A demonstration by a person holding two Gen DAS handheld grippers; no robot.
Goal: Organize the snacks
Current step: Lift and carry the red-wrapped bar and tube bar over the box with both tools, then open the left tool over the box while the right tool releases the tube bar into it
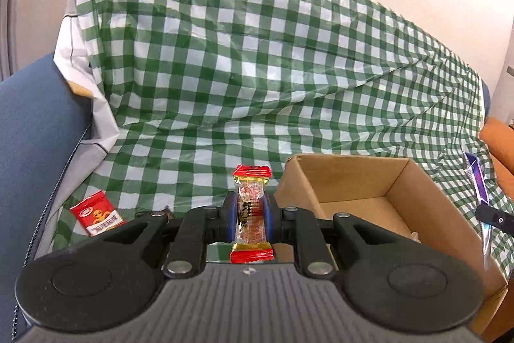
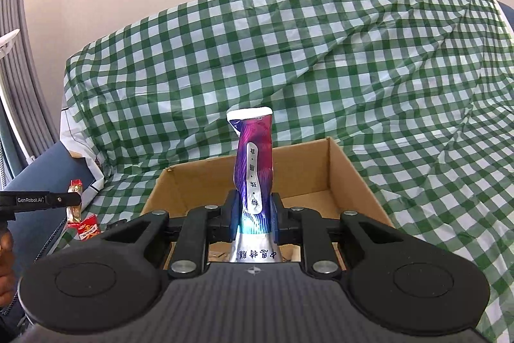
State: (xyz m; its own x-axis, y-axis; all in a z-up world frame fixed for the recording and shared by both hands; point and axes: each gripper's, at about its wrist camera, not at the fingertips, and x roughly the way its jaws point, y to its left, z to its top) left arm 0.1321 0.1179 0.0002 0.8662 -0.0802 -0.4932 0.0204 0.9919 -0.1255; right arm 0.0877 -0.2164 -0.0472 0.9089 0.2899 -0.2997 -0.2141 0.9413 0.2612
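Right wrist view first: the green checked cloth (image 2: 353, 60) drapes the whole sofa, and on it sits the open cardboard box (image 2: 347, 169), directly ahead and just beyond the fingers. The right gripper (image 2: 253, 214) has its jaws narrowed onto a tall purple sachet (image 2: 255, 163), pinched low so most of the pack stands up above the pads. In the left wrist view the box (image 1: 414, 182) lies off to the right, and the left gripper (image 1: 251, 214) is clamped on a small red-ended candy (image 1: 252, 204), held upright around its middle. A red octopus packet (image 1: 96, 214) lies loose on the cloth to the left, yet to be collected.

The step looks like delivery — both snacks want carrying over the box rim before any release. Best to clear the near wall, lower inside, then open, one hand at a time so the grippers don't crowd each other. Something pale may already lie in the box's near corner; hard to say.
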